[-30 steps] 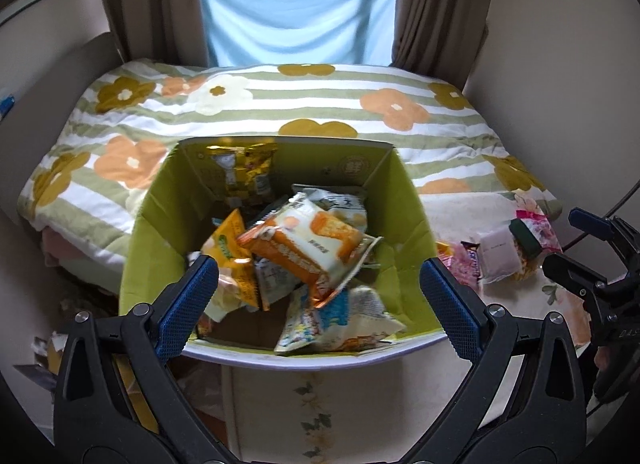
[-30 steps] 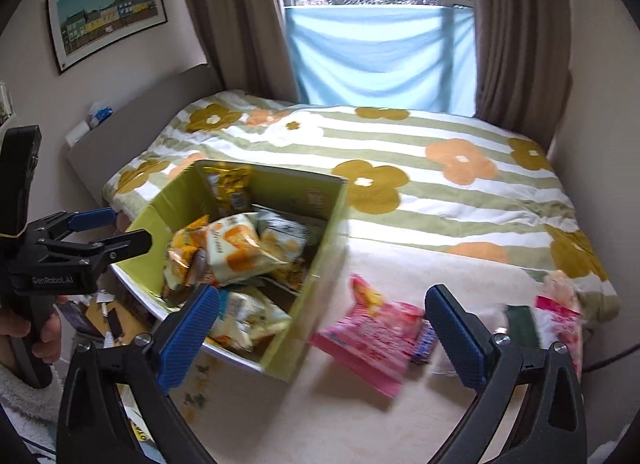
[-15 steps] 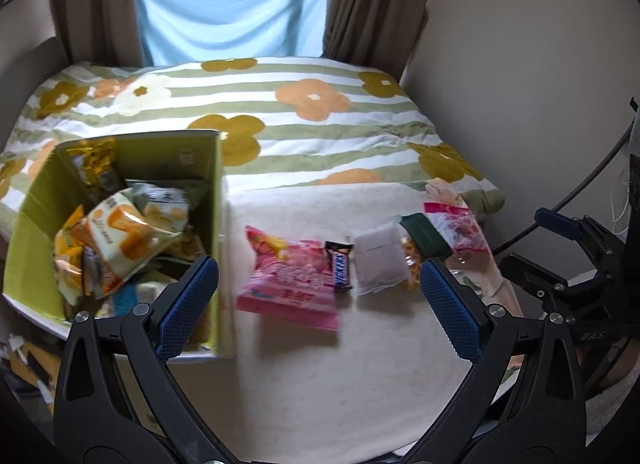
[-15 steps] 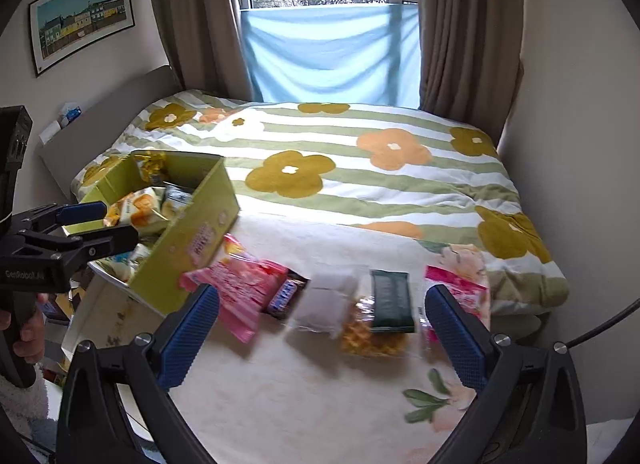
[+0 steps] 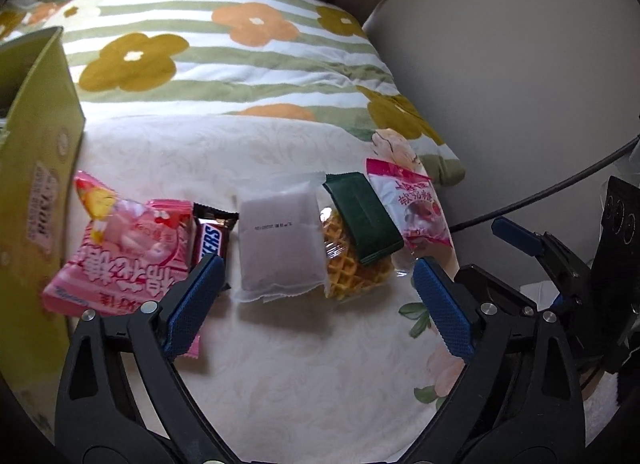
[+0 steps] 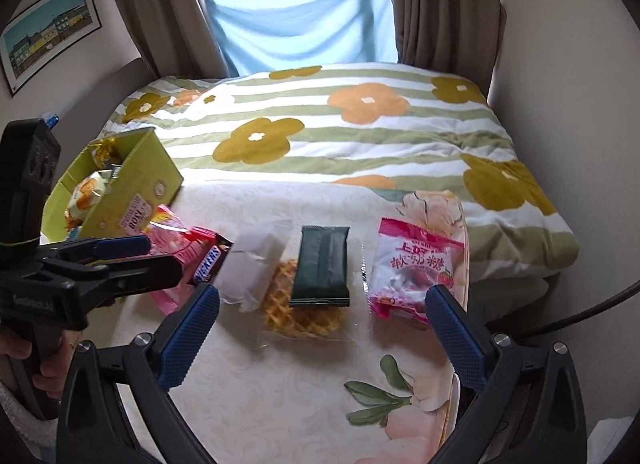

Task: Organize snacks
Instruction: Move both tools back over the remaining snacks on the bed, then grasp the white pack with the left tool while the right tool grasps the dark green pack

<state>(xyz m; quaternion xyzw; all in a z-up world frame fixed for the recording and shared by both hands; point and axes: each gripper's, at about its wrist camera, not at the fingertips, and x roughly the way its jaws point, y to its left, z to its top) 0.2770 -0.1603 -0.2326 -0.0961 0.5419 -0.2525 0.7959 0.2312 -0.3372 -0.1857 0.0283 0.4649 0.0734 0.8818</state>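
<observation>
Left-wrist view: the left gripper [image 5: 316,296] hangs with its 2 blue-padded jaws spread wide and nothing between them, poised over a row of snacks on a cream, flower-printed cloth [image 5: 320,364]. Directly ahead of the gap lies a white pouch [image 5: 280,240], printed side down; beside the left pad sit a Snickers bar [image 5: 211,240] and a pink candy bag [image 5: 128,260], the latter touching the wall of a green cardboard box [image 5: 36,184]. Right of the pouch, a dark green packet [image 5: 362,216] rests on a wrapped waffle [image 5: 352,264], with a pink-and-white gummy bag [image 5: 412,212] at the end of the row.

Right-wrist view: the right gripper [image 6: 320,332] is likewise wide apart and empty, aimed at the waffle [image 6: 296,308] and green packet [image 6: 322,264], the gummy bag [image 6: 412,264] just inside its right pad. The box [image 6: 136,188], already holding several packets, stands at the table's left edge against a striped floral quilt [image 6: 360,124], close enough to serve as the collecting bin.

6 snacks remain outside it. Judging from the aim, the left tool looks set for the pouch or the bar, the items nearest the box, while the right covers the far end
</observation>
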